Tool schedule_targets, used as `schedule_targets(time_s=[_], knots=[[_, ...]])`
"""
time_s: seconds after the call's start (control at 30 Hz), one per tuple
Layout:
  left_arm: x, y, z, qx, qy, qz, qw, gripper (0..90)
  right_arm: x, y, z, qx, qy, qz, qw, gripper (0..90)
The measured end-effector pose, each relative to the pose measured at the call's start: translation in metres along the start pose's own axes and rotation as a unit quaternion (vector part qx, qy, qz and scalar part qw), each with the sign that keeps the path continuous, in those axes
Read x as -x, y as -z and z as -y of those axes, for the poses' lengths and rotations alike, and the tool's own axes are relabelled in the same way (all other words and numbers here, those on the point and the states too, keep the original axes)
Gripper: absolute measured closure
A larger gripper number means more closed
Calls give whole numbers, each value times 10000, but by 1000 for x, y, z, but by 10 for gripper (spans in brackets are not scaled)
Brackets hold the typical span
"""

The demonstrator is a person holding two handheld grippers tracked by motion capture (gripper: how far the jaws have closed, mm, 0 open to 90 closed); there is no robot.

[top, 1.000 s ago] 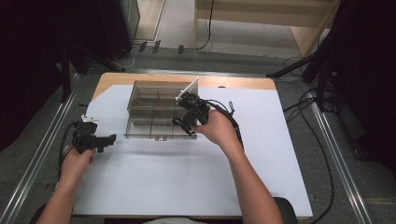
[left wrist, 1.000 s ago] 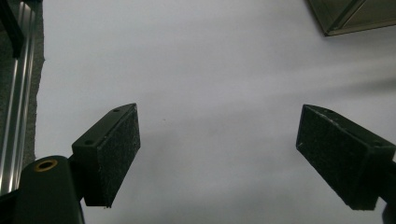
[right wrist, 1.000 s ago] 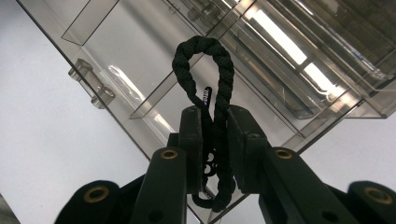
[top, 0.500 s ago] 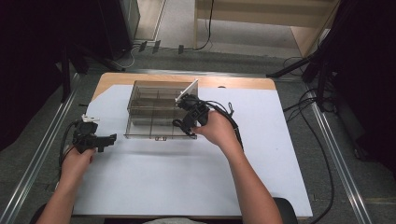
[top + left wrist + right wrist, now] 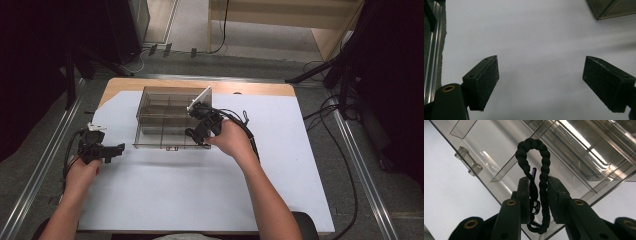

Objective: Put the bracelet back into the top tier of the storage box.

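A clear plastic organizer box (image 5: 165,120) with several compartments sits on the white table cover, its lid open. My right gripper (image 5: 196,134) hovers at the box's front right corner, shut on a black braided cord loop (image 5: 534,167). In the right gripper view the loop sticks up between the pads, over a front compartment of the box (image 5: 564,157). My left gripper (image 5: 111,149) rests at the table's left side, open, with nothing between its pads (image 5: 486,82). A corner of the box (image 5: 614,8) shows at the top right of the left gripper view.
The white cover (image 5: 200,190) spreads wide in front of the box. The table's wooden edge (image 5: 260,87) runs along the back. Metal rails (image 5: 45,165) flank the table, and cables (image 5: 345,165) trail on the floor at right.
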State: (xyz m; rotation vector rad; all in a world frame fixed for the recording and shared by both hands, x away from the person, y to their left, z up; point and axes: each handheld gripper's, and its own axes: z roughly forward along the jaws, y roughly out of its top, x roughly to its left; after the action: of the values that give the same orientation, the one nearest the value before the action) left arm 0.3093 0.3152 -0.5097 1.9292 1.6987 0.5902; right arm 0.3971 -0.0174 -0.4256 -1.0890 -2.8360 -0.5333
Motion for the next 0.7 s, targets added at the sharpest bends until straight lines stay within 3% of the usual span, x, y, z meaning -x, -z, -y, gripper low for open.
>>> schedule_targets(time_s=[0.23, 0.47, 0.67, 0.7], knots=[[0, 0, 0, 2, -4, -1, 10000, 149, 1, 3, 0, 24, -15, -22, 10000, 610], [1, 0, 0, 15, -6, -2, 10000, 148, 0, 11, 1, 237, -27, -36, 9997, 577], [0, 0, 0, 11, -1, -15, 10000, 148, -3, 20, 0, 390, -30, -20, 9992, 638], [0, 0, 1, 6, 13, -18, 10000, 148, -4, 22, 0, 436, -2, -34, 9990, 709]])
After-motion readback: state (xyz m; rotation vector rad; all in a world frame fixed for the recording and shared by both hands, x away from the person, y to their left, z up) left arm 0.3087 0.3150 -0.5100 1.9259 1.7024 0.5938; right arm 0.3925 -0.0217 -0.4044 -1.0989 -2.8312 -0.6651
